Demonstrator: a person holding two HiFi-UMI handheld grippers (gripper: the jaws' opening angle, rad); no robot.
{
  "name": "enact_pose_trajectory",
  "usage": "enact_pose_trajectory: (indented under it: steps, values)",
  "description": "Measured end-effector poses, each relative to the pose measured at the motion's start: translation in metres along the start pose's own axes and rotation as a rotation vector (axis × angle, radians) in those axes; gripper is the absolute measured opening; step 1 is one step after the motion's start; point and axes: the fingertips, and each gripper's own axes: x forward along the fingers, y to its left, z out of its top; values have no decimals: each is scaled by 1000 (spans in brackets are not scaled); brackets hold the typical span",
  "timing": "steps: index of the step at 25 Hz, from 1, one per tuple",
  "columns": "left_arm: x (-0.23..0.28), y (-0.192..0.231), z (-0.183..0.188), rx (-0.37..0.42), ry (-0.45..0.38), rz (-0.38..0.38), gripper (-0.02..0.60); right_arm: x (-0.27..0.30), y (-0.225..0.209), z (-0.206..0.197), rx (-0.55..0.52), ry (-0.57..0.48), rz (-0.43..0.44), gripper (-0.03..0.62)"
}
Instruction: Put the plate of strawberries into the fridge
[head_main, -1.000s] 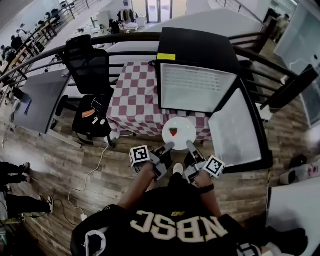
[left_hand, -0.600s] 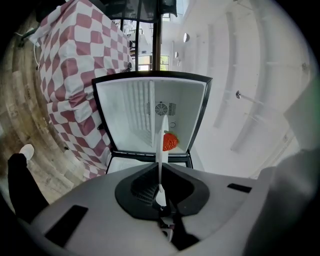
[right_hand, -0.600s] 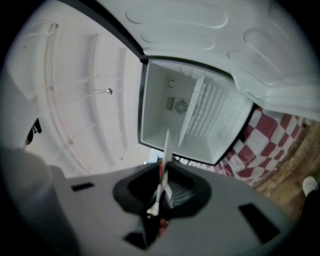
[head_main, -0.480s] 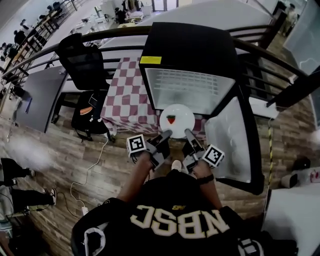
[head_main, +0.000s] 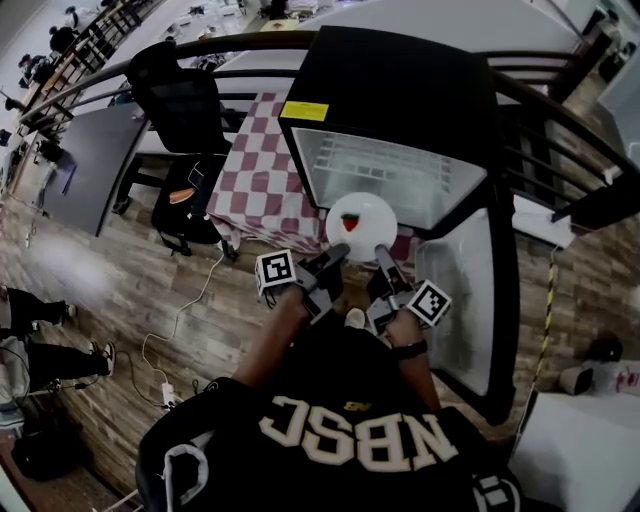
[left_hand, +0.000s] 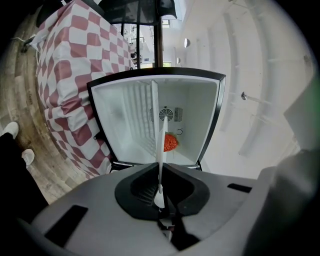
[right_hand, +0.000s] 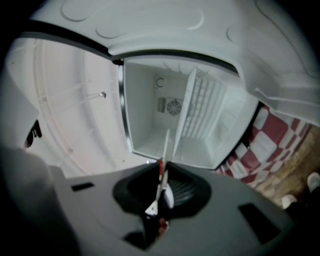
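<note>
Setting: wood-plank floor (head_main: 130, 290) on a railed upper level; the items are listed from the wearer outward.
Left tongs (head_main: 340, 252): clamped on the near-left rim of the plate (head_main: 365, 230). In the left gripper view the thin white edge is seen pinched between the closed pads.
Right tongs (head_main: 381, 252): clamped on the near-right rim of the same plate. In the right gripper view the edge is likewise gripped between the pads.
Plate position: held in the air between both tongs, just in front of the fridge (head_main: 395, 95) opening. It is not yet inside and is supported by nothing else.
Strawberry (head_main: 349, 221): one berry is seen lying left of the plate's centre.
Fridge door (head_main: 462, 290): swung fully open to the right in the head view, clear of the path.
Fridge interior: white, divided by one shelf, with no contents visible.
Checked surface (head_main: 262, 170): located just left of the fridge. What the fridge stands on cannot be determined.
Office chair (head_main: 185, 100): placed beyond the surface, against the railing (head_main: 230, 45).
Step in hand: judged to be the final approach to the open compartment.
Next move: the plate is to be advanced level through the opening with both tongs moved together. It is then to be set down on a compartment floor before release.
Caution: any tilt is likely to roll the berry off.
</note>
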Motion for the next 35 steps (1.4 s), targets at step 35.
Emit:
enact_pose_trajectory:
  steps: [35]
  values:
    - [117,-5,93,-59,109,47,29,91,-34,98,67,-126,-108,40]
